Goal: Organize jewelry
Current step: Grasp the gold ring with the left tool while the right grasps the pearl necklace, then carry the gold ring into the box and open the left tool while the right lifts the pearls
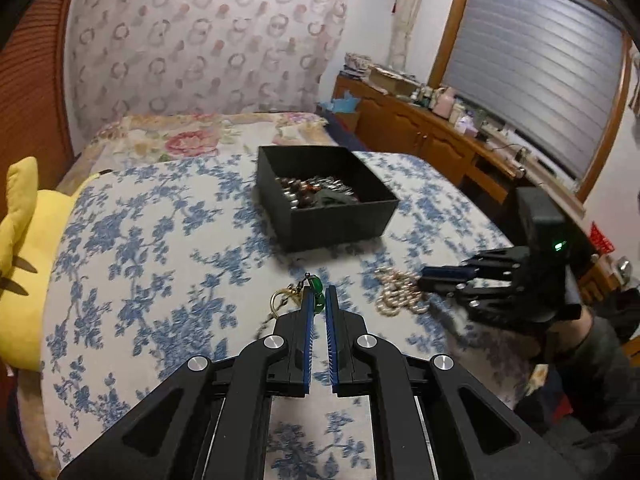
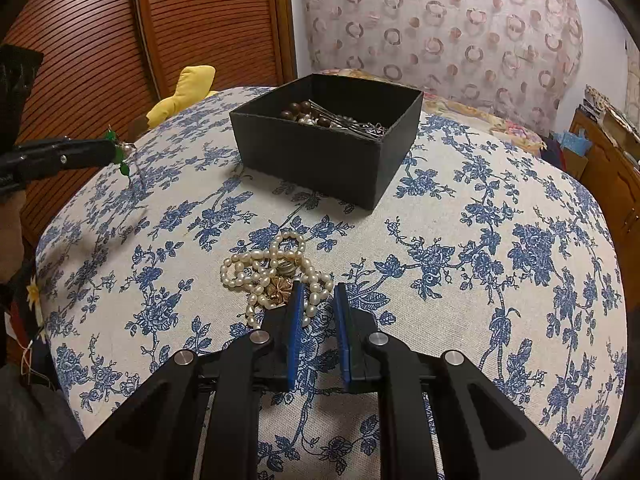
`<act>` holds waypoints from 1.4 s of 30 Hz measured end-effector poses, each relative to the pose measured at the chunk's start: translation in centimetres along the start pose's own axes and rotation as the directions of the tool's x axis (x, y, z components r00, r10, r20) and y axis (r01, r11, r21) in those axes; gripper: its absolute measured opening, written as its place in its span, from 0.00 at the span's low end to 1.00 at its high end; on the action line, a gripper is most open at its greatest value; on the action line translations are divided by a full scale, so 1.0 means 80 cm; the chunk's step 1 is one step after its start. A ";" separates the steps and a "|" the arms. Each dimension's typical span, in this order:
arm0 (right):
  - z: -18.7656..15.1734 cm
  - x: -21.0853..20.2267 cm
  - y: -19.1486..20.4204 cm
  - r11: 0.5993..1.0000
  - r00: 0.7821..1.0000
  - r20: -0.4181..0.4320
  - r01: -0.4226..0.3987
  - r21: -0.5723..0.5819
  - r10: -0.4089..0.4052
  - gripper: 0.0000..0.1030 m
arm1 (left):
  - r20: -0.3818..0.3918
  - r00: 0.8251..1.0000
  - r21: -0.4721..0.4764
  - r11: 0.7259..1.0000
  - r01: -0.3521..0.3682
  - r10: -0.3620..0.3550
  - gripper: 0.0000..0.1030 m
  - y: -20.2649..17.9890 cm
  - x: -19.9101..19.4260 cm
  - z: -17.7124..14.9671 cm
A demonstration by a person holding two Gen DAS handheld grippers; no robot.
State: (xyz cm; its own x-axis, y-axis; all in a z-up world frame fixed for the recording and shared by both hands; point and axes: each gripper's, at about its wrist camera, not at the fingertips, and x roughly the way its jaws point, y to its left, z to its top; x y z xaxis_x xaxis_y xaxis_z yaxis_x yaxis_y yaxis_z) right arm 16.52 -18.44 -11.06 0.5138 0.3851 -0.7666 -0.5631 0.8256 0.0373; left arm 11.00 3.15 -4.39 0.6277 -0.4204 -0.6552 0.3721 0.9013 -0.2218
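My left gripper (image 1: 319,294) is shut on a green bead piece (image 1: 318,285) with a gold ring and chain, held above the cloth; it also shows in the right wrist view (image 2: 114,152) at far left. My right gripper (image 2: 318,290) is open, its tips at the near edge of a pearl necklace (image 2: 266,270) with a gold clasp lying on the blue floral cloth (image 2: 460,240). In the left wrist view the right gripper (image 1: 424,278) touches the pearls (image 1: 394,294). A black open box (image 2: 320,152) (image 1: 328,220) holds beads and pins.
A yellow plush toy (image 1: 20,248) (image 2: 188,88) lies at the cloth's left edge. A wooden sideboard (image 1: 432,136) with clutter runs under the window at right. A slatted wooden door (image 2: 120,40) stands behind. A flowered quilt (image 1: 192,136) lies beyond the box.
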 end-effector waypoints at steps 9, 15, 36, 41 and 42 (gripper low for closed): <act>0.000 0.000 0.000 1.000 1.000 0.000 0.000 0.000 0.000 0.16 | -0.057 0.998 0.038 0.999 -0.002 0.004 0.05 -0.014 0.021 -0.008; 0.000 0.000 0.000 1.000 1.000 0.000 0.000 0.000 0.000 0.17 | -0.074 0.996 0.033 0.999 -0.041 0.044 0.06 -0.003 0.027 -0.016; 0.000 0.000 0.000 1.000 1.000 -0.001 0.000 0.000 0.000 0.16 | -0.166 0.976 0.060 0.990 -0.131 0.140 0.20 0.003 0.062 -0.043; 0.001 -0.003 0.011 0.999 1.000 0.001 0.018 -0.040 -0.018 0.05 | -0.151 0.981 0.054 0.992 -0.117 0.124 0.11 0.005 0.060 -0.043; 0.001 -0.003 0.013 0.999 1.000 0.003 0.019 -0.044 -0.019 0.05 | -0.146 0.981 0.052 0.991 -0.121 0.127 0.11 0.005 0.059 -0.043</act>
State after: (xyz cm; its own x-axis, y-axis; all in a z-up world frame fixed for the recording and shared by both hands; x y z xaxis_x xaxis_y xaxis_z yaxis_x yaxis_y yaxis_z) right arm 15.86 -17.67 -10.76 0.5266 0.3705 -0.7651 -0.5811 0.8138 -0.0060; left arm 11.76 1.90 -10.07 0.5633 -0.2822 -0.7766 0.3282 0.9390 -0.1032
